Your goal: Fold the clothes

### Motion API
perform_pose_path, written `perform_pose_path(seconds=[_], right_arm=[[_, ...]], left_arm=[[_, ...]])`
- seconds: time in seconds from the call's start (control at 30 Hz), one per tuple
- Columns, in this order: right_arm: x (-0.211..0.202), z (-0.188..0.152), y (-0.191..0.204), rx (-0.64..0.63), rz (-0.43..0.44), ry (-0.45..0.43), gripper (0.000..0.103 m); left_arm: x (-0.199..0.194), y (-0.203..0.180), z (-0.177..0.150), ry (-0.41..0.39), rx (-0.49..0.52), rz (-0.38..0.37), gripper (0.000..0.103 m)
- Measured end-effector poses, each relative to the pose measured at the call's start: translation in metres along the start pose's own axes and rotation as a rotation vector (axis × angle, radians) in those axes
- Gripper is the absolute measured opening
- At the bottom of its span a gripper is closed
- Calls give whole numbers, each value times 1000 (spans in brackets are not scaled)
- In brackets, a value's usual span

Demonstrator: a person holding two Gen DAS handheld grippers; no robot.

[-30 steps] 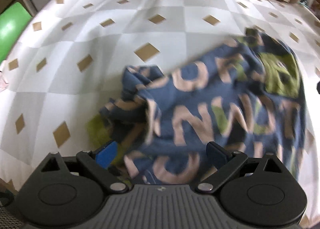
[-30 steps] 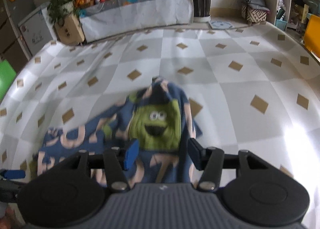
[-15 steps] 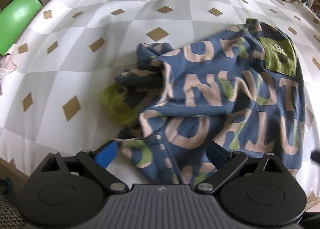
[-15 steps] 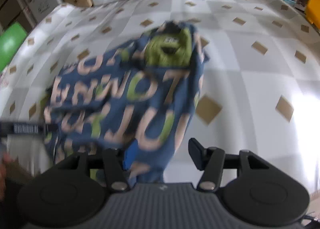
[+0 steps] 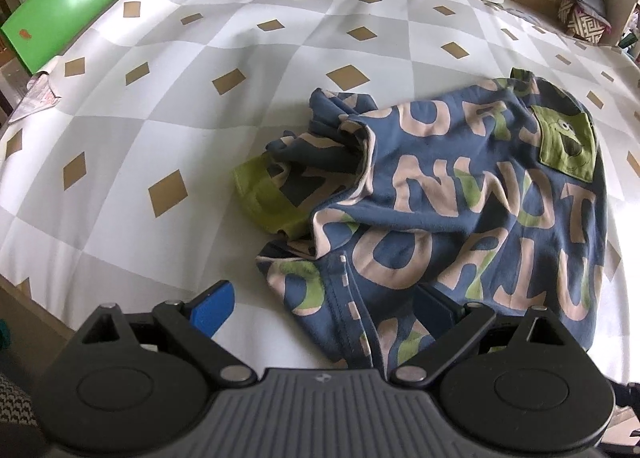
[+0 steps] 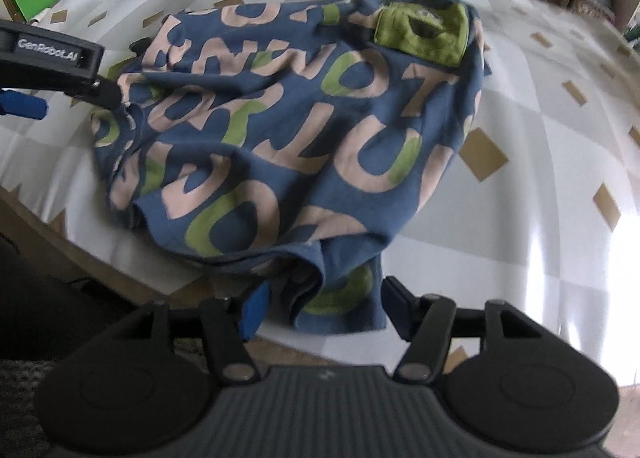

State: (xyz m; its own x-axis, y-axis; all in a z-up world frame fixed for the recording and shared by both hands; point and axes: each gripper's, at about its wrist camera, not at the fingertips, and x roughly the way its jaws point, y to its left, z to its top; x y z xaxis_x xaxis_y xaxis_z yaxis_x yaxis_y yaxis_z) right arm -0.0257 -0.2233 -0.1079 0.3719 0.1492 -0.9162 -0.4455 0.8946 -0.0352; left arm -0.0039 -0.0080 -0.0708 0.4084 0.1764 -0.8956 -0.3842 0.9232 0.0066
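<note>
Shirt (image 6: 280, 130) now spread flatter; right jaws just widened.

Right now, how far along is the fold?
Done: the shirt is on the table, mostly spread. In hand: both tools, left and right, straddle its near hem, jaws open; the right's have just been opening. Left: bunched sleeve, then every fold.

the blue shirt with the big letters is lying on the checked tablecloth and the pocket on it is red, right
Not quite. The blue shirt does lie on the checked tablecloth, but its pocket is green, with a cartoon face on it, not red. The left wrist view shows it clearly, and the right wrist view agrees.
</note>
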Motion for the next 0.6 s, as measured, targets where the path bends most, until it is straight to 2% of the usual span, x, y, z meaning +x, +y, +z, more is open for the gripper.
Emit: perform_pose_path(seconds=[0.07,0.13,0.17,0.23,0.3,0.43,0.6], right_arm=[[4,0,-2,24,1,-2,55],[8,0,-5,52,5,-1,40],[9,-1,-6,61,1,-2,38],[9,0,-9,86,-2,-2,20],[5,0,-15,131,-2,-10,13],[-7,-3,-36,248,-86,-41,11],[-27,-14,-90,550,-230,-75,11]], left_arm=[[1,-1,-3,5,1,1,96],[2,-4,-6,10,6,6,96],[1,-4,-8,12,6,3,96],[0,-4,-10,11,1,-10,96],[-3,-3,-11,7,-10,-27,96],[-7,0,-14,7,-36,-53,96],[-9,6,-16,7,-71,-45,96]])
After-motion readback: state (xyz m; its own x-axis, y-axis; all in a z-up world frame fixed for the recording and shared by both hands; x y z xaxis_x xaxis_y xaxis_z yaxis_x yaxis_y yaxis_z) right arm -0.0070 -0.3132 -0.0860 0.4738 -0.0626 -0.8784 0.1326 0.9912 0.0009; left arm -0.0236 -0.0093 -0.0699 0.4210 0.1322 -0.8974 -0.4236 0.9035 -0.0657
